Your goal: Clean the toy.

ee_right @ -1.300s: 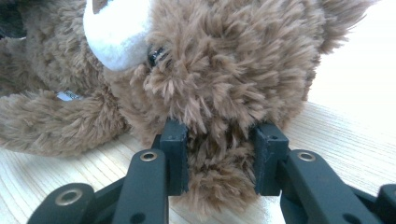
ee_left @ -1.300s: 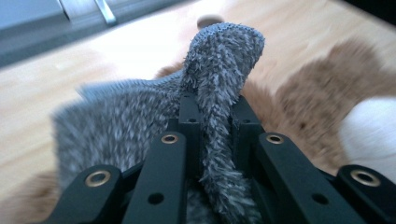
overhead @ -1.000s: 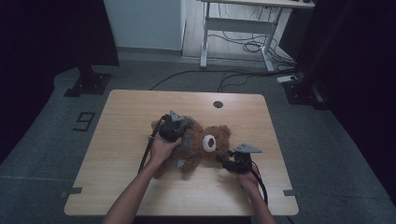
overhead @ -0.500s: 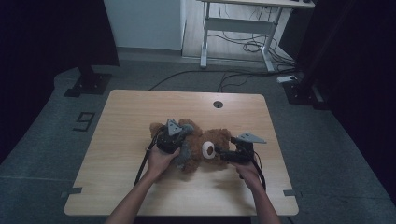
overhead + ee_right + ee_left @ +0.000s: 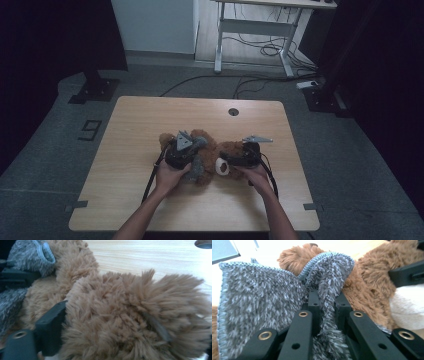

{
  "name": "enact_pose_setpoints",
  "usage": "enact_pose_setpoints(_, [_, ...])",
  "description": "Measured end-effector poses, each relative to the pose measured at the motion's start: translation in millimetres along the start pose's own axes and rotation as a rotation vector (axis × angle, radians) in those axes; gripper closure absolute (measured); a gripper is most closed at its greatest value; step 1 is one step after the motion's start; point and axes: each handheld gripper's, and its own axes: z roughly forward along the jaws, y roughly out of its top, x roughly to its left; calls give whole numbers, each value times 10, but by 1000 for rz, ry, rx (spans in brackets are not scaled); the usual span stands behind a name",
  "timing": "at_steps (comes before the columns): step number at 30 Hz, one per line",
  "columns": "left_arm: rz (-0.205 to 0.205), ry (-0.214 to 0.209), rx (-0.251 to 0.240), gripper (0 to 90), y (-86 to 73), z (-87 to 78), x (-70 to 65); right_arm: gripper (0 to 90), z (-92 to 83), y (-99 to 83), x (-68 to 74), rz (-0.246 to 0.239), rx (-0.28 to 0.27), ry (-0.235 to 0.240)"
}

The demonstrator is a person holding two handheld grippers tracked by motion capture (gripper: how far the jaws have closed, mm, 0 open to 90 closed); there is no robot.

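Left gripper (image 5: 325,302) pinches grey cloth (image 5: 262,297) fold — teddy bear (image 5: 130,315) seemingly between right gripper's jaws.

Teddy bear (image 5: 227,152) body largely covered by grey cloth (image 5: 196,167) and both hands, right claw (image 5: 110,322) far jaw buried in fur at 3 o'clock

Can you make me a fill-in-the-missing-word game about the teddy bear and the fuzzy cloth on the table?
1. The left gripper pinches a fold of the fuzzy ____ cloth.
2. The teddy bear has ____ fur.
3. The teddy bear lies on a ____ table.
4. The right gripper has a furry part of the ____ between its jaws.

Missing words: grey; brown; wooden; teddy bear
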Motion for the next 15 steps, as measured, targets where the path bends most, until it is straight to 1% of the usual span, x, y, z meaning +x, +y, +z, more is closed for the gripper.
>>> enact_pose_setpoints(3, [-22,-26,-10,784,16,-63,3,229,-49,-66,13,-18,-10,3])
enact_pose_setpoints(5, [-25,-29,-26,782,50,-118,-8,298,-89,-132,31,-28,-29,-2])
enact_pose_setpoints(6, [-20,-25,-44,784,74,-158,-25,314,-103,-156,37,-31,-38,-4])
enact_pose_setpoints(8, [-7,-16,-101,786,145,-267,-75,343,-121,-188,45,-37,-54,-9])
enact_pose_setpoints(10, [1,-19,-148,787,238,-370,-127,361,-124,-214,46,-40,-72,-9])
enact_pose_setpoints(11, [12,-24,-171,787,321,-426,-172,370,-122,-223,47,-40,-79,-8])
enact_pose_setpoints(13, [37,-32,-186,787,474,-457,-262,380,-120,-245,58,-51,-98,-15])
enact_pose_setpoints(15, [56,-52,-182,787,625,-408,-371,386,-127,-254,83,-65,-104,-23])
